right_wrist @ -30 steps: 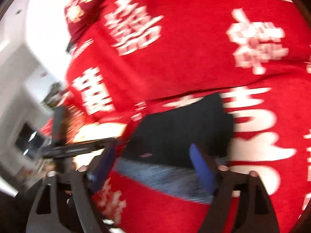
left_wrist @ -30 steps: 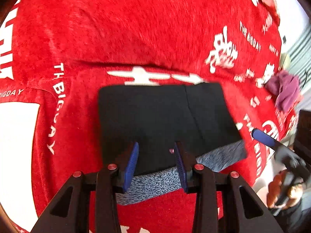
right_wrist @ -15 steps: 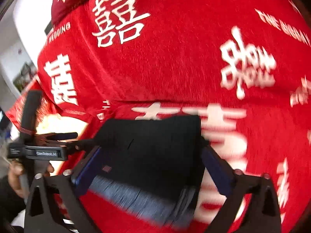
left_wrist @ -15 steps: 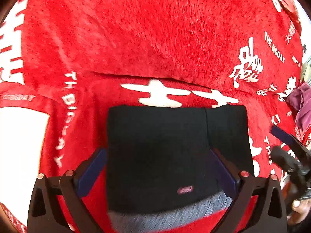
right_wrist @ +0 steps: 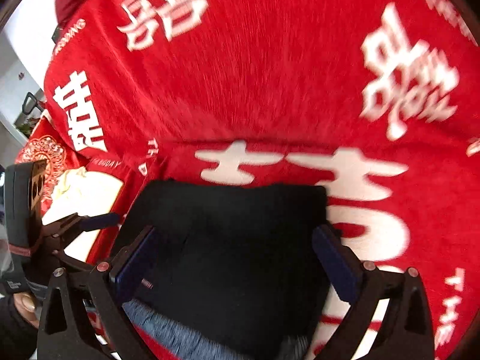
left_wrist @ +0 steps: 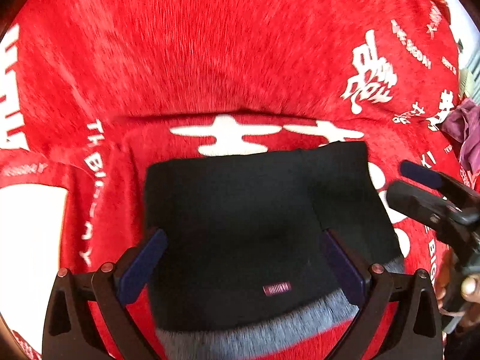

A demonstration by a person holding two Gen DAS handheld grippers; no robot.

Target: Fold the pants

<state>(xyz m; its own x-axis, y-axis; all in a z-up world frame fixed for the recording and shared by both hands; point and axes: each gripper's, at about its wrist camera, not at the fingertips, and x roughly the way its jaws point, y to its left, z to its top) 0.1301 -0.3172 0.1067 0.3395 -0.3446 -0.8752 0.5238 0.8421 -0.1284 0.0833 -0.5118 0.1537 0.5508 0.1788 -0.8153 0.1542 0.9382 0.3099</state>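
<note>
The black pants lie folded into a flat rectangle on the red blanket, with a grey heathered waistband along the near edge and a small pink label. My left gripper is open and empty, its blue pads spread above the near part of the pants. My right gripper is open and empty above the same bundle. The right gripper also shows at the right of the left wrist view, and the left gripper shows at the left of the right wrist view.
The red blanket with white lettering covers the whole surface and has a crease behind the pants. A purple cloth lies at the far right edge. A white patch shows at the left beside the blanket.
My left gripper opened from a narrow gap on the waistband edge to wide open. Both grippers lifted and shifted over the folded pants, which stayed flat.
</note>
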